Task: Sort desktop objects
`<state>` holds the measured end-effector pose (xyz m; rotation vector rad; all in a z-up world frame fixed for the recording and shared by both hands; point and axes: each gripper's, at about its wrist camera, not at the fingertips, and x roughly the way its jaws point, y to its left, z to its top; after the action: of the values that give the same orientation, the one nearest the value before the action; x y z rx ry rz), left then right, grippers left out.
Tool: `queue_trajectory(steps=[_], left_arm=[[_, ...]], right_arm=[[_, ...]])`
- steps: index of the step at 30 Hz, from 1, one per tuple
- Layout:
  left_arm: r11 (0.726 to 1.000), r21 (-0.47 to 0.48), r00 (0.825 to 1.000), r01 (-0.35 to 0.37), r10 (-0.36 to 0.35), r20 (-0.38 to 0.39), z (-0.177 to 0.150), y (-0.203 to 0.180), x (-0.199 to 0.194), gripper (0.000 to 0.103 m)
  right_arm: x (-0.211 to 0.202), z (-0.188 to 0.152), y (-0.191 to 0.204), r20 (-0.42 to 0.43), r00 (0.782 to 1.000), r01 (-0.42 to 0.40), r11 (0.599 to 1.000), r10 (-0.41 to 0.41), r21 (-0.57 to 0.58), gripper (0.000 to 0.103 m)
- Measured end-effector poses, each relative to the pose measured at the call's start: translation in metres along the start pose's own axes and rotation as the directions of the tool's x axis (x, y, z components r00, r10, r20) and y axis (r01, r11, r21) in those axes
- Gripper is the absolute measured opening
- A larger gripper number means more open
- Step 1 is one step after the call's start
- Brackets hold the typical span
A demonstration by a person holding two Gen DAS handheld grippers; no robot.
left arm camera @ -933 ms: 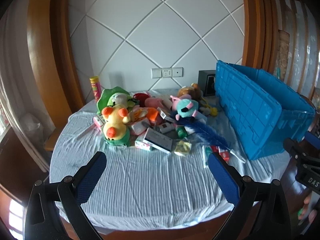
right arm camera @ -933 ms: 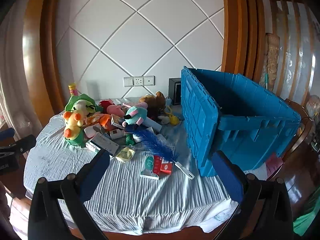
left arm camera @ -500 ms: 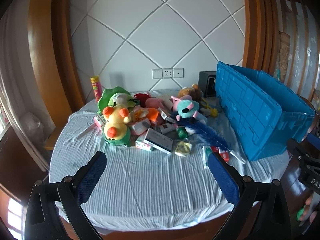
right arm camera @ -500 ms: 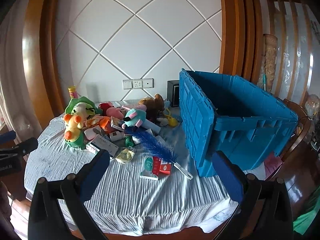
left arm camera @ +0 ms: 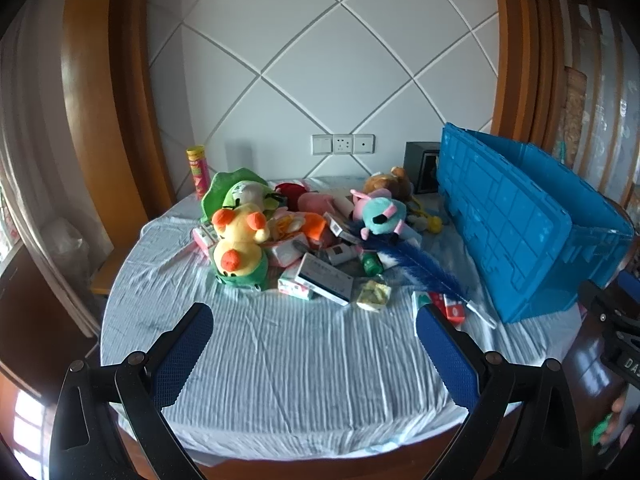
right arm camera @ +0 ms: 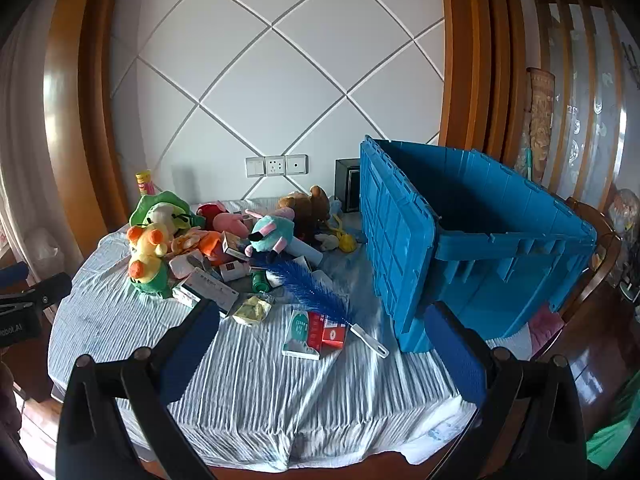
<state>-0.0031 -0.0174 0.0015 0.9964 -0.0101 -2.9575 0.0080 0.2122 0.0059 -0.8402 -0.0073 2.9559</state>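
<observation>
A pile of desktop objects lies on the round table's striped cloth [left arm camera: 300, 360]: a yellow duck plush [left arm camera: 238, 248], a teal plush [left arm camera: 382, 218], a brown bear plush [right arm camera: 308, 208], a blue feather duster [left arm camera: 416, 268], a long white box [left arm camera: 324, 282], red and green small boxes [right arm camera: 316, 332]. A big open blue crate [right arm camera: 472, 240] stands at the right. My left gripper [left arm camera: 314, 328] is open and empty above the near cloth. My right gripper [right arm camera: 322, 320] is open and empty, short of the small boxes.
A tall yellow-pink can [left arm camera: 199, 172] stands at the table's back left. A dark small box [left arm camera: 420, 172] sits behind the crate. The wall with sockets [left arm camera: 343, 144] is behind. A wooden chair [right arm camera: 596, 248] stands right of the crate.
Both views have shifted only slightly. Nothing on the table has moved, and both grippers stay open.
</observation>
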Motion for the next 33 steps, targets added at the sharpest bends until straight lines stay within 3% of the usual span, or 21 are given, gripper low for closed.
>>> queue_trajectory(steps=[33], left_arm=[[0.999,-0.035,0.999,-0.028,0.027,-0.028,-0.014,-0.010,0.002,0.103]], right_arm=[[0.009,-0.008,-0.015,-0.026,0.999,-0.041,0.999,0.041,-0.005,0.103]])
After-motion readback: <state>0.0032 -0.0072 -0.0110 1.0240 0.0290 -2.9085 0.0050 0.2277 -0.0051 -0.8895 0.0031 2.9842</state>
